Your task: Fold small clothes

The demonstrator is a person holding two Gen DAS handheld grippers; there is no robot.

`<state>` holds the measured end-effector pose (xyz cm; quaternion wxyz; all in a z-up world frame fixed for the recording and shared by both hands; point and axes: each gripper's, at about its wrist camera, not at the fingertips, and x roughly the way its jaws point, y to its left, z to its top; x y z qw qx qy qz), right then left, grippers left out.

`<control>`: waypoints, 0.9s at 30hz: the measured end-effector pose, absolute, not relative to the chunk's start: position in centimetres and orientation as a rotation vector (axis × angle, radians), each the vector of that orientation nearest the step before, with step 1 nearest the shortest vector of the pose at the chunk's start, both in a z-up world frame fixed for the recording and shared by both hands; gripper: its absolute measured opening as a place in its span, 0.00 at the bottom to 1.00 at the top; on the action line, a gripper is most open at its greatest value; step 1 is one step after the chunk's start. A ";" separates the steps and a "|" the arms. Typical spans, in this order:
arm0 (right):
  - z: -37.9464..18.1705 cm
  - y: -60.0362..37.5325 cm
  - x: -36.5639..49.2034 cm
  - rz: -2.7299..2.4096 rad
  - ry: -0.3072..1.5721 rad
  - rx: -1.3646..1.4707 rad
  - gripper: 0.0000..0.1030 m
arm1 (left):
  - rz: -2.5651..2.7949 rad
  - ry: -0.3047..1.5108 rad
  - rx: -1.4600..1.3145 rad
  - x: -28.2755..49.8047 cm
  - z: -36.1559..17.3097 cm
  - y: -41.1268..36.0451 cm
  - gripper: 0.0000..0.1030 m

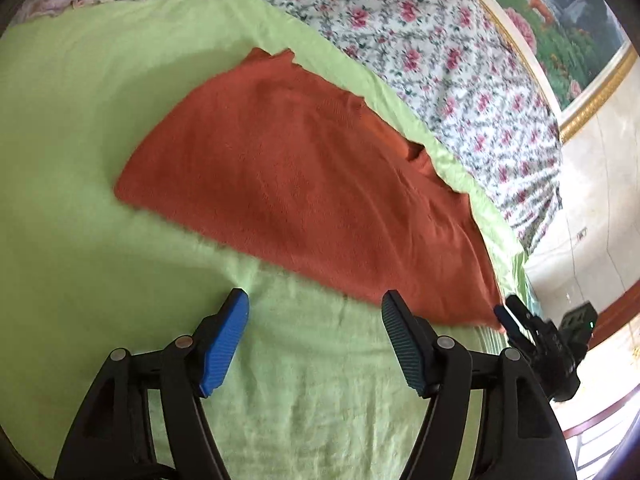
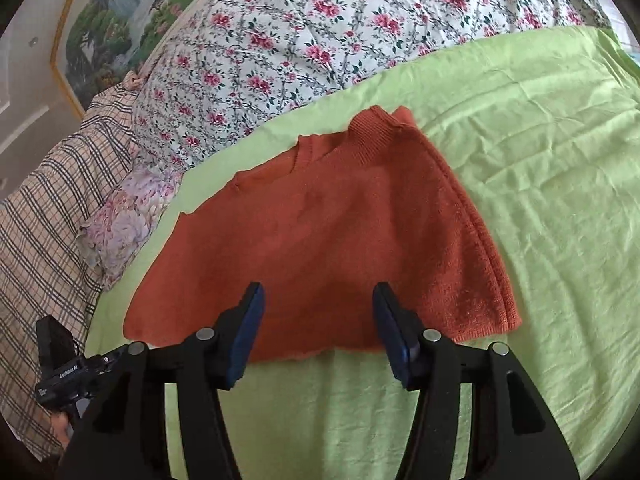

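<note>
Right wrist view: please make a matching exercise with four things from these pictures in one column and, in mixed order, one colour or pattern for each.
Things:
1. sweater
2. sheet under the sweater
3. quilt behind the sheet
4. blanket at the left edge

Colours or patterns:
A. light green
B. beige with dark checks
C. rust orange
D. white with pink flowers

Right pairs: 1-C, 2-A, 3-D, 4-B.
</note>
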<state>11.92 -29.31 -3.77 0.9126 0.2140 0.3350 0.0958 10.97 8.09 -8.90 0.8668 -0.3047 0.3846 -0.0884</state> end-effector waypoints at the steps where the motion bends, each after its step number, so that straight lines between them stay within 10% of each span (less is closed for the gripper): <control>1: -3.8 -29.3 11.9 0.202 0.688 0.442 0.57 | -0.166 0.797 -0.653 11.4 -8.9 8.6 0.68; 12: -4.4 -30.0 12.1 0.236 0.695 0.503 0.61 | -0.001 0.738 -0.753 15.9 -8.6 12.4 0.64; 19: -4.3 -29.4 12.9 0.268 0.748 0.501 0.61 | -0.017 0.716 -0.627 17.8 -6.3 10.7 0.12; 27: -2.1 -29.3 15.7 0.344 0.802 0.511 0.61 | -0.168 0.632 -0.309 18.9 -0.9 1.6 0.06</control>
